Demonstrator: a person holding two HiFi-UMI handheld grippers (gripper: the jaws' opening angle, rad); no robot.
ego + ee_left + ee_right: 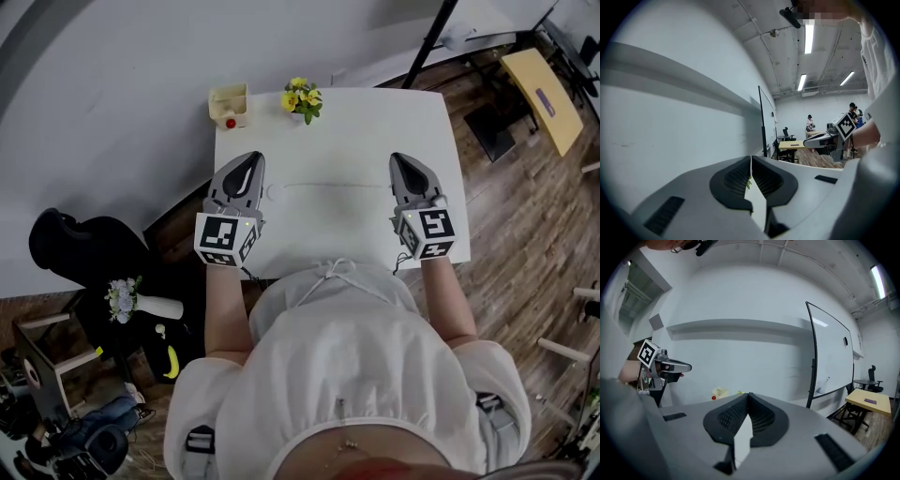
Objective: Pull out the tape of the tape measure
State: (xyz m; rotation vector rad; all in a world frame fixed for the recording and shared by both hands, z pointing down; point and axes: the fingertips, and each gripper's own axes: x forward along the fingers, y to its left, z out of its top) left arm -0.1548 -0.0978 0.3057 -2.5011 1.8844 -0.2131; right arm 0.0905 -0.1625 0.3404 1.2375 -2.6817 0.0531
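White and small, the tape measure's round case (275, 192) lies on the table (375, 122) just beside the left gripper (251, 157). That gripper's jaws are pressed together on nothing, and its own view shows only a thin seam between the pads. From the case a thin pale tape (337, 186) runs rightward across the tabletop. It ends just beside the right gripper (401, 159), whose jaws are likewise pressed together and empty. Neither gripper appears to touch case or tape, so the pull looks done, or nearly so.

The likeliest trouble is the tape itself. If nothing locks it, it may snap back into the case, since no jaw holds its end, and the light case could skid rightward as it does. A closed gripper lowered beside the case could also nudge it off line, because closed jaws can only push. Either gripper would need to spread first.

The table is plain white and looks smooth, so it probably offers little grip. At its far edge stand a pale yellow box (229, 105) with something red in it and, to its right, a pot of yellow flowers (301, 98). Both are well apart from the tape. On the floor to the left sit a black bag (70, 246) and a white vase (150, 305) of flowers. At the far right, on wooden flooring (525, 225), is a yellow-topped desk (542, 86).
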